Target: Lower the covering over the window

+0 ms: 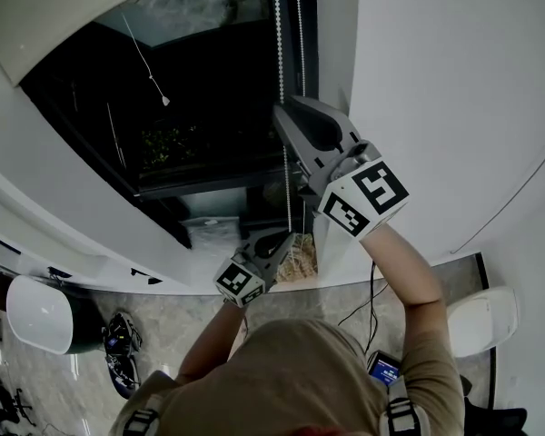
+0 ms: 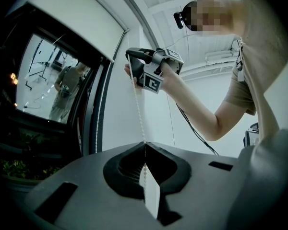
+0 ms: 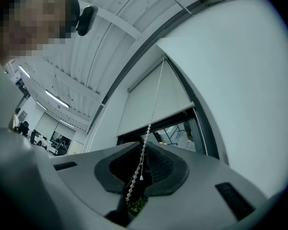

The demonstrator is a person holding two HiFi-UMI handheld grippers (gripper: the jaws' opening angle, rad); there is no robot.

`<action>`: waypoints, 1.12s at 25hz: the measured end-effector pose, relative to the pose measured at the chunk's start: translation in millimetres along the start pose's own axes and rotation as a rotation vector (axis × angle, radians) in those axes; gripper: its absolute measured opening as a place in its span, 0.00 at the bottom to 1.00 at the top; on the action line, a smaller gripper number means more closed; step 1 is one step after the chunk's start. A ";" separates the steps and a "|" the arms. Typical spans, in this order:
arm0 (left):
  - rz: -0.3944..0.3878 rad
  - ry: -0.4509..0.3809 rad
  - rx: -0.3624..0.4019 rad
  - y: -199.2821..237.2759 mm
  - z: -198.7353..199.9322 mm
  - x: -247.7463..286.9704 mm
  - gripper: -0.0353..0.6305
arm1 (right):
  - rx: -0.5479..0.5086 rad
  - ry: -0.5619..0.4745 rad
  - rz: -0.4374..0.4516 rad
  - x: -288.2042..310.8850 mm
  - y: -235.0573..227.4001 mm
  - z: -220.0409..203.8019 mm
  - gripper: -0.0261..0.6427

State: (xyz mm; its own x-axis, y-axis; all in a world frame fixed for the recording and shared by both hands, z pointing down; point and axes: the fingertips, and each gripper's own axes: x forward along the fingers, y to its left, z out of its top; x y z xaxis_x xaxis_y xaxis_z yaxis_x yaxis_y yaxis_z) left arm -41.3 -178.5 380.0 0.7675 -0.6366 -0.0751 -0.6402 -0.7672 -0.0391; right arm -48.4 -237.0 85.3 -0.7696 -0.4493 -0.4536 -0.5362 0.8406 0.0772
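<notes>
"Starting at the left: what has the left gripper got?"

"Its jaws are pressed together on the bead chain, low on the strand. From that gripper the chain runs straight up, its long axis vertical, to the right gripper above it."

"And the roller blind?"

"Up and ahead of both grippers, rolled down over only the top of the window. Most of the glass below its bottom bar is bare, so I judge the lowering barely begun."

"The right gripper, then?"

"Clamped on the same strand, higher up, pointing somewhat upward. The beads pass between its jaws and climb on toward the blind. A 2nd strand of the loop hangs free against the window frame, touched by neither gripper."

"So which hand matters next?"

"The right, I think: it is the nearer of the 2 to the blind, with the whole stretch down to the left gripper to travel. The pull should run straight down along the chain. Whether this strand lowers or raises the blind, I cannot tell."
</notes>
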 end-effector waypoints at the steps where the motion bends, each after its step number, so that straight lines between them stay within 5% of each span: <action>1: 0.003 0.001 0.001 0.8 -0.6 0.2 0.08 | -0.001 0.000 0.000 -0.8 -0.2 -0.3 0.09; 10: 0.018 -0.003 0.000 8.1 0.1 -3.1 0.08 | -0.020 0.038 0.004 5.2 4.0 -9.6 0.15; 15: 0.012 -0.004 -0.005 8.7 1.1 -2.0 0.08 | 0.053 0.014 -0.028 4.8 -3.9 -12.1 0.06; 20: -0.111 -0.053 -0.125 8.2 9.9 -7.5 0.16 | -0.008 0.014 -0.029 2.2 -0.3 -10.1 0.06; 24: -0.110 -0.278 -0.163 55.2 113.6 -24.6 0.25 | -0.043 0.022 -0.051 -5.2 -1.3 -12.6 0.06; 28: -0.162 -0.399 -0.017 77.6 286.3 -1.1 0.25 | -0.039 0.059 -0.063 -3.9 -1.3 -26.7 0.06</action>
State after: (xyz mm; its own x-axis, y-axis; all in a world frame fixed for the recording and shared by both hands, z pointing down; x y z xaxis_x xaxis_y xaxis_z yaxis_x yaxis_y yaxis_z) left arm -101.2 -215.0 91.8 0.7829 -0.4307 -0.4490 -0.5095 -0.8580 -0.0654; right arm -53.9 -244.3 110.7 -0.7524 -0.5192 -0.4054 -0.5966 0.7979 0.0855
